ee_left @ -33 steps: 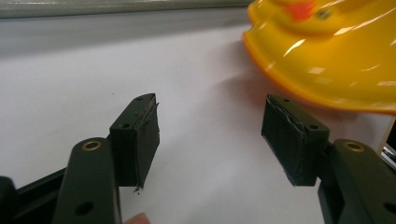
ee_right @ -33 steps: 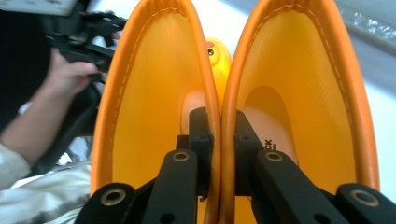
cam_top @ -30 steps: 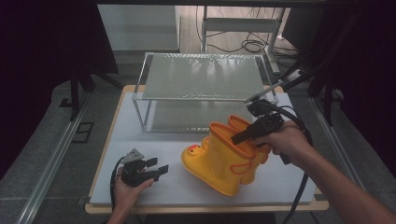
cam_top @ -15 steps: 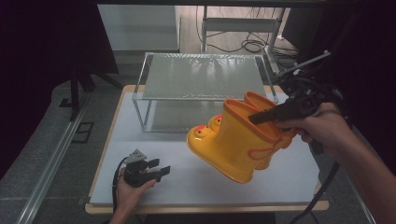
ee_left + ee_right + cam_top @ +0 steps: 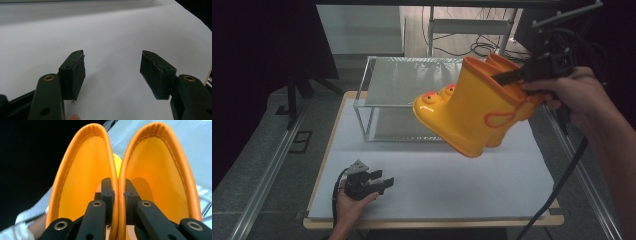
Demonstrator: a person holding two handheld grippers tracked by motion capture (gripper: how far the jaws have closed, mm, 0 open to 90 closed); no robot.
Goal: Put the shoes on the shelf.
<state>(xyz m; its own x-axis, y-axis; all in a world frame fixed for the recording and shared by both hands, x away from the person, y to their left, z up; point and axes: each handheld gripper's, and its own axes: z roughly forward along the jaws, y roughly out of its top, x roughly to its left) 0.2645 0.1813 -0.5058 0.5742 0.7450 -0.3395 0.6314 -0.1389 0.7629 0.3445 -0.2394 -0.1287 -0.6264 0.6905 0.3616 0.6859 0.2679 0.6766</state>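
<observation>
A pair of yellow rubber boots (image 5: 472, 112) with orange rims hangs in the air above the white table (image 5: 452, 180), toes pointing left. My right gripper (image 5: 507, 77) is shut on the two touching inner walls of the boot tops (image 5: 117, 185), one jaw inside each boot. My left gripper (image 5: 384, 184) rests low at the table's near left in a person's hand. Its jaws stand open with nothing between them, and its pads (image 5: 75, 72) hover over bare white surface.
A wire shelf rack (image 5: 412, 80) with a glassy top stands at the back of the table, just behind the lifted boots. Cables trail from both grippers. Metal rails (image 5: 267, 170) run along the table's left and right sides.
My right gripper has lifted the pair of boots off the table and up to the right. The left gripper has stayed in place.
</observation>
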